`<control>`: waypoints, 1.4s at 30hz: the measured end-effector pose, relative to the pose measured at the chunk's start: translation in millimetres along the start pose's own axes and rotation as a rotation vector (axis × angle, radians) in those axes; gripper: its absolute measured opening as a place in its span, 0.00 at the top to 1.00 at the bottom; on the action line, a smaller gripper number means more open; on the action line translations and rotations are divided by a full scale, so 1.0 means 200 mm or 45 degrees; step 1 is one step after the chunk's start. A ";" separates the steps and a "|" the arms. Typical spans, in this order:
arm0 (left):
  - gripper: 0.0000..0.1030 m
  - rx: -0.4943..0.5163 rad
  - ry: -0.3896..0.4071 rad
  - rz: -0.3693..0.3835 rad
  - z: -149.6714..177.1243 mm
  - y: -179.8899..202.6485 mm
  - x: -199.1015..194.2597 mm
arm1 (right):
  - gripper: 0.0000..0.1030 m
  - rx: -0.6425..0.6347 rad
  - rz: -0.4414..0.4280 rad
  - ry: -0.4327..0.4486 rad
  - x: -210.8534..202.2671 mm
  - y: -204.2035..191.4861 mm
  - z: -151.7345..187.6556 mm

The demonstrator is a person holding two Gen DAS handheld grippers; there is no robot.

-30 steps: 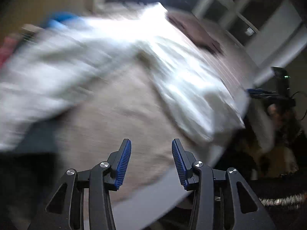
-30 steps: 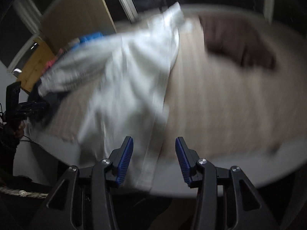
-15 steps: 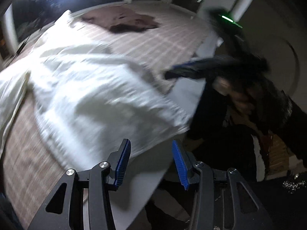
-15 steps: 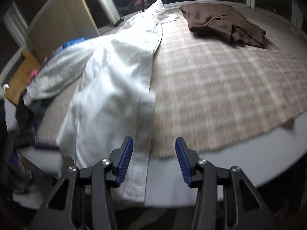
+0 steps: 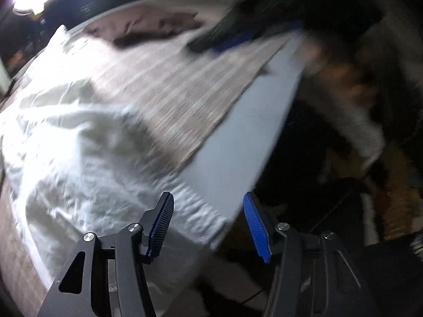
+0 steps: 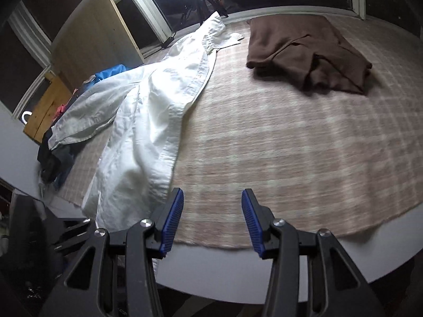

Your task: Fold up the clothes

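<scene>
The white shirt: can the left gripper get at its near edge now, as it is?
Probably yes. The left gripper is open and empty, and the near hem of the white shirt lies just ahead of its left finger at the bed edge. Nothing lies between them; the view is blurred, so the gap is uncertain.

Black angular frames with silver screws carry ribbed blue pads on the left gripper [image 5: 208, 223] and right gripper [image 6: 212, 220], bottom centre of frame.

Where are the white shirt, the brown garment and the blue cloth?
white shirt [image 6: 148, 121]: right wrist view, on its body.
brown garment [image 6: 304, 50]: right wrist view, on its middle.
blue cloth [image 6: 111, 72]: right wrist view, on its visible part.
</scene>
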State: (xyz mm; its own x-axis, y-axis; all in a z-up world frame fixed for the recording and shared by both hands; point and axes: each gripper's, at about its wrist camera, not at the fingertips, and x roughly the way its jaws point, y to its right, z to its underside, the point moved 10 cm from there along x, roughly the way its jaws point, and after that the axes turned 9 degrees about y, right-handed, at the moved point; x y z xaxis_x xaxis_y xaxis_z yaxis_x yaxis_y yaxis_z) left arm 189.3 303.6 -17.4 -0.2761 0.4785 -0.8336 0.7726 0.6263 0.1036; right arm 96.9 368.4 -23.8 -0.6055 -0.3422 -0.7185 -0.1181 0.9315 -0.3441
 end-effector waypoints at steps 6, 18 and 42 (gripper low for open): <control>0.58 0.006 -0.025 -0.154 0.08 -0.03 0.05 | 0.56 -0.034 -0.107 0.011 -0.01 0.06 -0.15; 0.97 -0.458 0.141 -0.059 -0.03 -0.18 -0.26 | 0.56 0.103 -0.221 -0.076 0.63 0.02 -0.61; 0.97 -0.716 0.358 -0.153 0.07 -0.75 -0.80 | 0.97 -0.096 -0.262 -0.072 1.11 -0.32 -1.23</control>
State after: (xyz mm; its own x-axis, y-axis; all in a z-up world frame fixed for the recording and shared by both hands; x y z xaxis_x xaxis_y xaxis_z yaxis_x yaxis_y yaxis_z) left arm 126.6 124.5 93.0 -0.5405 0.4799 -0.6911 0.3297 0.8765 0.3508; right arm -224.4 263.3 -13.1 -0.5177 -0.5305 -0.6712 -0.2944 0.8471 -0.4424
